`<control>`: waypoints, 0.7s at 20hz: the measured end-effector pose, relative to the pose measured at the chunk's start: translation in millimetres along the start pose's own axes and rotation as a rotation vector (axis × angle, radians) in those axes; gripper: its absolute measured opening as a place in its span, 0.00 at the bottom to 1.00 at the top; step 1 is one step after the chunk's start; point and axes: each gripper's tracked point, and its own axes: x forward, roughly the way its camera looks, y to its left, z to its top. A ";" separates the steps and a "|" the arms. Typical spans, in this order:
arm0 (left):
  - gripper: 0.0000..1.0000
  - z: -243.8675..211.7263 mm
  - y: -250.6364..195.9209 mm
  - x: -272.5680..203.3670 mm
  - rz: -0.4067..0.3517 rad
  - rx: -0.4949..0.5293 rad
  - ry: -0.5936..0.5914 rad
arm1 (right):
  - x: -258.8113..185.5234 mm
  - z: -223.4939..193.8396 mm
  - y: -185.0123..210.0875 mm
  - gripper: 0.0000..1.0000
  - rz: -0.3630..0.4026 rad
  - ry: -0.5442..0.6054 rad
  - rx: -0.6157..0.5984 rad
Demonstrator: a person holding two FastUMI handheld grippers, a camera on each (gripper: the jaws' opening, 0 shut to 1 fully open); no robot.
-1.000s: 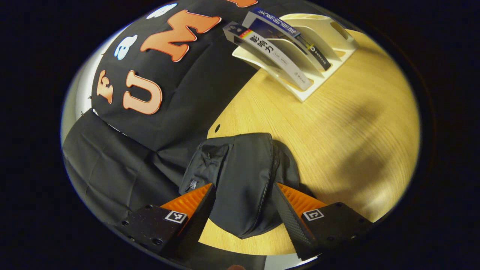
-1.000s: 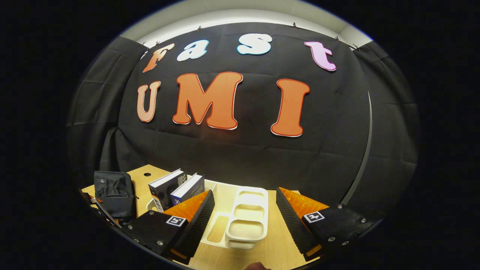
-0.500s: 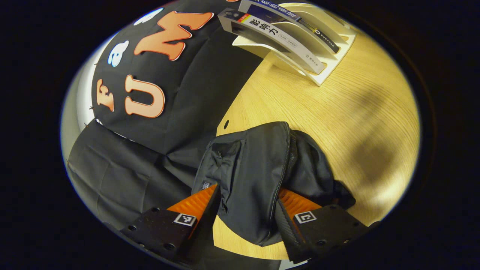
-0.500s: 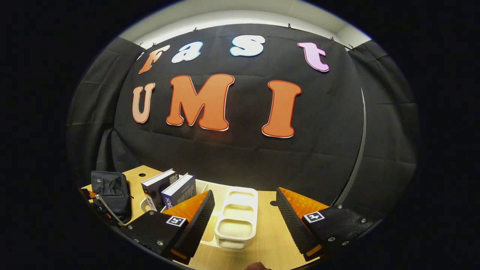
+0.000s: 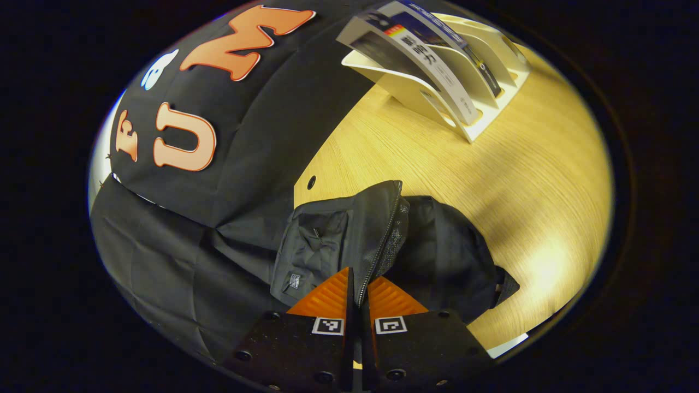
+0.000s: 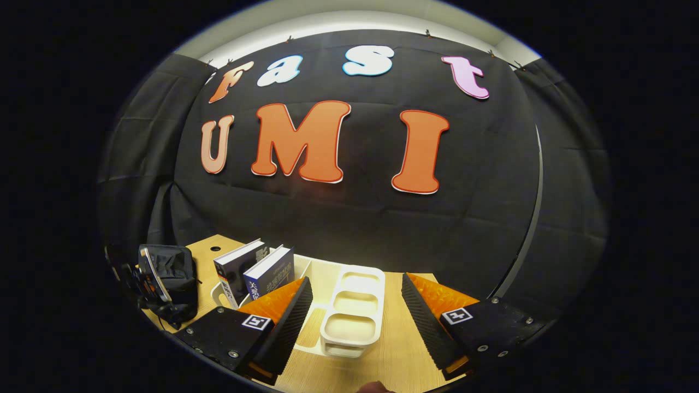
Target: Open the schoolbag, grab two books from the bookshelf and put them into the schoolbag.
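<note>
- Black schoolbag lying on the wooden table near its back-left corner, against the booth cloth; front panel raised along the zipper, mesh lining showing in the gap.
- 2 books leaning in the white bookshelf, well apart from the bag across bare tabletop.
- Left gripper pressed together at the zipper line, orange fingers nearly meeting, seemingly pinching the zipper edge or its pull; exact hold hidden by the fingers.
- Step in hand, by judgement: opening the bag. Best done by pulling steadily along the zipper track, not across it, with the bag body kept flat so the fabric cannot bunch.
- Left gripper pointing down over the bag's near end, rolled so the table tilts.
- Right gripper spread wide, holding nothing, level and low, facing the bookshelf's empty slots, books to its left, schoolbag beyond.
</note>
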 end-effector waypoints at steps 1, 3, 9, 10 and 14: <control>0.07 3.3 8.0 -1.3 -0.034 -0.013 -0.008 | 0.5 0.9 7.6 0.98 0.001 0.014 -0.010; 0.06 7.3 20.8 -1.7 -0.123 -0.021 -0.022 | 0.0 4.6 28.0 0.98 -0.002 0.040 -0.003; 0.06 23.8 67.9 -1.1 -0.341 0.075 -0.147 | 8.5 15.7 126.1 0.98 -0.040 0.137 0.012; 0.06 22.6 75.6 1.1 -0.367 0.104 -0.170 | 10.6 20.0 144.0 0.97 -0.035 0.142 0.006; 0.06 22.7 103.4 2.8 -0.457 0.162 -0.234 | 27.2 29.4 194.2 0.97 -0.042 0.226 -0.040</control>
